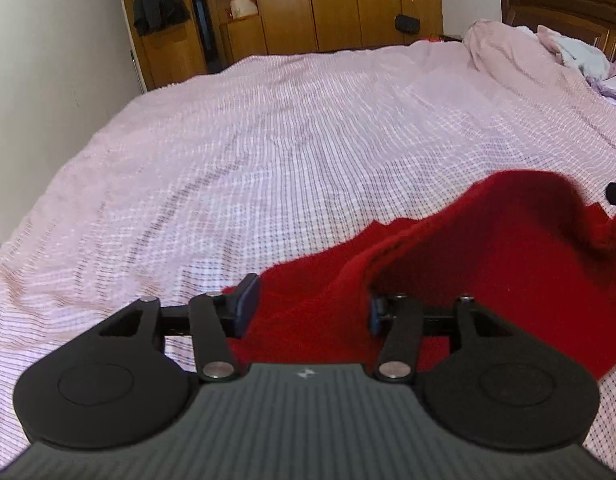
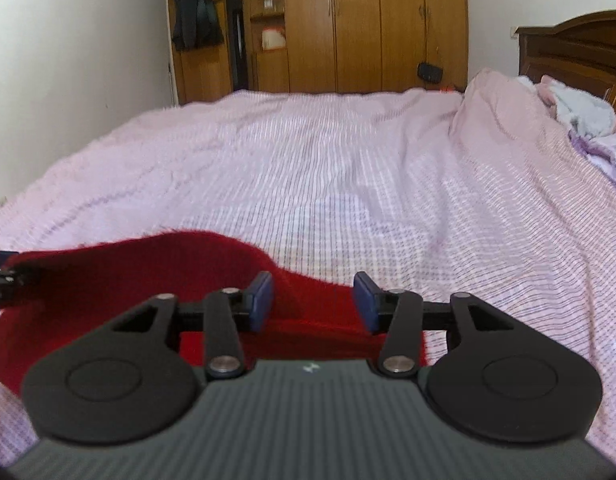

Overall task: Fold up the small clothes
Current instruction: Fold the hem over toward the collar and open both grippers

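A red knitted garment (image 1: 488, 248) lies rumpled on the pink checked bedcover (image 1: 268, 152), at the lower right of the left wrist view. My left gripper (image 1: 311, 308) is open, with a raised fold of the red cloth between its blue pads and draped over the right pad (image 1: 374, 314); the pads do not press on it. In the right wrist view the same garment (image 2: 108, 280) spreads to the lower left. My right gripper (image 2: 314, 302) is open over its edge, both blue pads clear of the cloth. Each gripper's black tip shows at the edge of the other's view.
The bedcover (image 2: 348, 168) stretches far ahead and to the left. A heap of pink bedding (image 1: 504, 52) and pale clothes (image 2: 580, 114) lies at the back right by the dark wooden headboard (image 2: 572, 52). Wooden wardrobes (image 1: 348, 4) stand behind the bed; a white wall is left.
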A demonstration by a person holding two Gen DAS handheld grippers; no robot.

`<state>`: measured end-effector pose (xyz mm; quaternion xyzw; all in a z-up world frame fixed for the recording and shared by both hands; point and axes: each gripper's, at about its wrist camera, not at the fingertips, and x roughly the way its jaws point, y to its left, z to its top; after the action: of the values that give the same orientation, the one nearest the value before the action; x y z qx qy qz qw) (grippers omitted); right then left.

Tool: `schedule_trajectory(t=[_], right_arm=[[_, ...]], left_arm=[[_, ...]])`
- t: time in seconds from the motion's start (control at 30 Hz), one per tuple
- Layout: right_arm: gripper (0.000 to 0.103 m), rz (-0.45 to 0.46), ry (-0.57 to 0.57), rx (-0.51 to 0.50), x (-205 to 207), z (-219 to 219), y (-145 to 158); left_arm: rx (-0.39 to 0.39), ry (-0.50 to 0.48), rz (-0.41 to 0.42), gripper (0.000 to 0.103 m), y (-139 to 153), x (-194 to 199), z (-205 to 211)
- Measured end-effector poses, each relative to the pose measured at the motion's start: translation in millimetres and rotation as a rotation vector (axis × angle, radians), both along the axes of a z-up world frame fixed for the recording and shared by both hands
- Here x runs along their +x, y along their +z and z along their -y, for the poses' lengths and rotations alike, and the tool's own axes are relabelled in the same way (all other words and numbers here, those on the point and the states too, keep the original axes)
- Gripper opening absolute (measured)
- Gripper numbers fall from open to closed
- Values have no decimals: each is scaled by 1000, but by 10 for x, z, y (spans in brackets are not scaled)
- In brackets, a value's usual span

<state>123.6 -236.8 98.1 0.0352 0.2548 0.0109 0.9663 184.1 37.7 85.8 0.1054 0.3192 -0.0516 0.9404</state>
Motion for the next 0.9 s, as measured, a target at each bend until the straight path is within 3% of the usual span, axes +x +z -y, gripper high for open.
schedule_trajectory(t=[0.3, 0.7, 0.8, 0.9], right_arm=[[47, -8, 56, -11, -219, 39, 1], [47, -152, 32, 12, -17, 95, -504], [48, -147, 23, 47, -22, 130, -623], [49, -134, 16, 59, -60, 139, -665]], left_arm=[[-5, -12, 18, 61, 124, -263, -42], [-42, -3, -81, 61, -329, -137, -189], [-41, 38, -85, 61, -448, -13, -256], [-89, 62, -89, 61, -480, 42, -360]])
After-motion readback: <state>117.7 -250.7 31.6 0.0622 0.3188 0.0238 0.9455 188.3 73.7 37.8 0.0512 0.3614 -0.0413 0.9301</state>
